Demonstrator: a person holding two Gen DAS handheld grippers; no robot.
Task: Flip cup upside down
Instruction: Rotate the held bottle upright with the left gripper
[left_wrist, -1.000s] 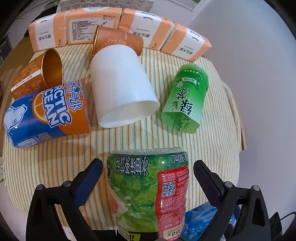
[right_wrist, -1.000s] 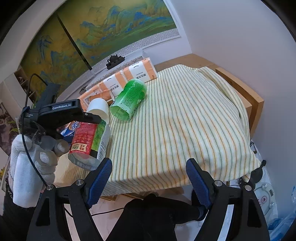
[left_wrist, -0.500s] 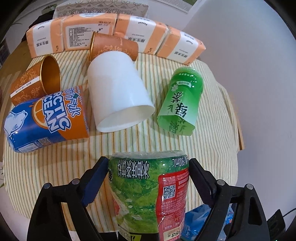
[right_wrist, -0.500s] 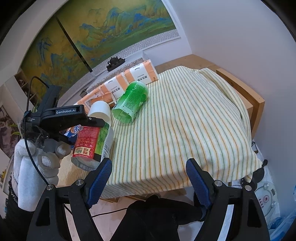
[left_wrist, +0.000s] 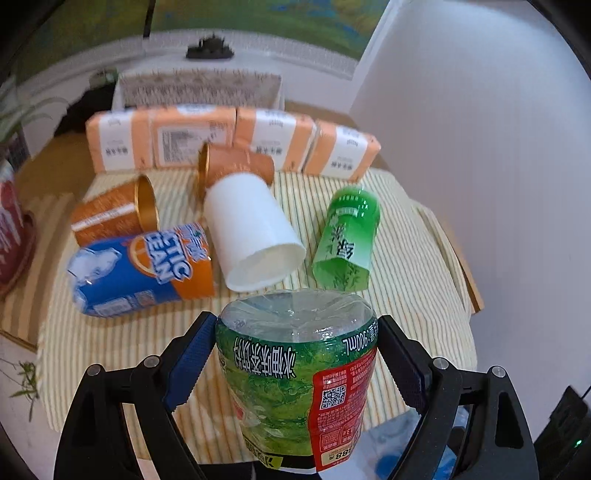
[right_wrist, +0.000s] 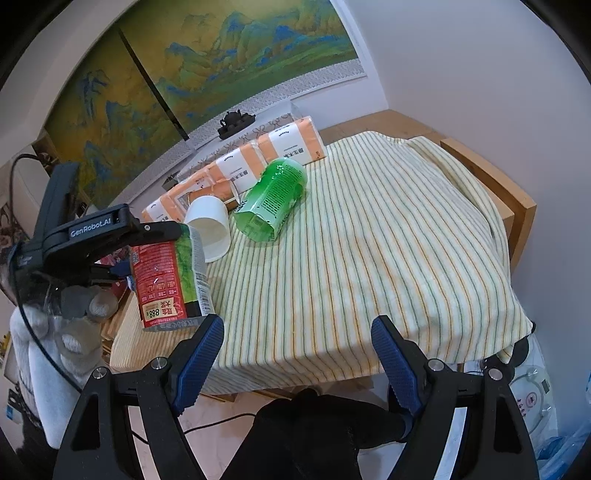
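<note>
My left gripper (left_wrist: 295, 354) is shut on a green-and-red labelled plastic cup (left_wrist: 299, 369), cut from a bottle. It holds the cup above the front of the striped tablecloth (left_wrist: 399, 266), closed end up and away from me. The right wrist view shows the same cup (right_wrist: 166, 280) in the left gripper, open end down, tilted. My right gripper (right_wrist: 295, 354) is open and empty, off the table's front edge. A white paper cup (left_wrist: 251, 229) lies on its side behind the held cup.
Lying on the cloth are a light green cup (left_wrist: 347, 236), a blue-and-orange cup (left_wrist: 140, 269) and two orange-gold cups (left_wrist: 118, 214). Orange tissue packs (left_wrist: 232, 140) line the back edge. A wall stands to the right.
The left gripper has closed on the green-and-red cup, lifted it and tipped it forward. The right gripper has stayed open in place.
</note>
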